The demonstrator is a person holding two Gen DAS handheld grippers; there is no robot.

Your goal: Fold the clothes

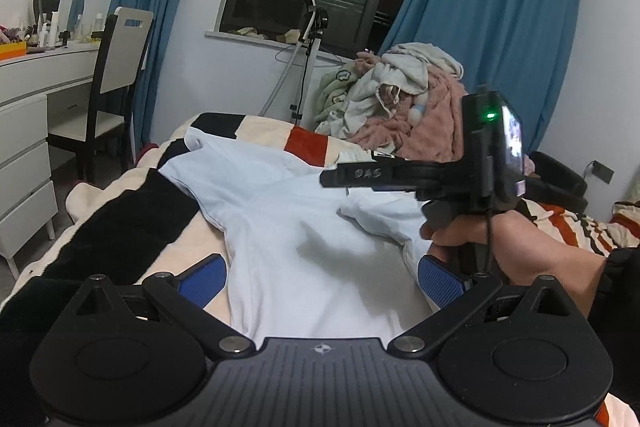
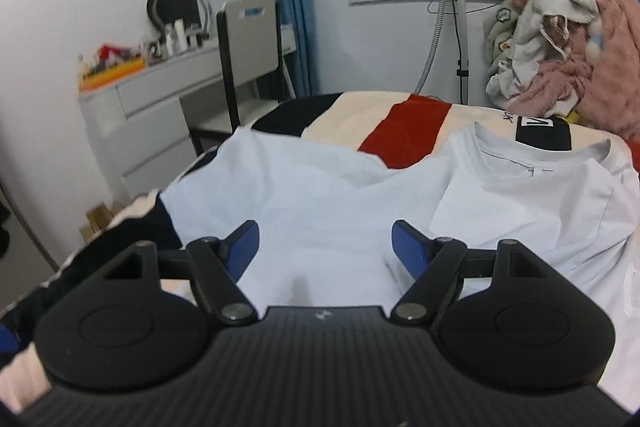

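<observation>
White dresser (image 1: 24,99) and chair (image 1: 116,67) far left. White T-shirt (image 1: 288,227) spread on striped blanket (image 1: 120,219) on the bed, collar toward the far side. Left gripper (image 1: 322,277) jaws wide, over shirt, nothing gripped. Right gripper (image 2: 324,247) jaws wide, empty, over shirt, held in a hand (image 1: 492,247). Clothes pile (image 1: 400,99) far right.

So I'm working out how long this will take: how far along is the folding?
Barely started. Done: the white T-shirt is spread on the striped blanket, collar away from the person, no fold visible. In hand: nothing; the left tool and right tool hover open above it. Left: every fold, plus the clothes heap behind.
</observation>
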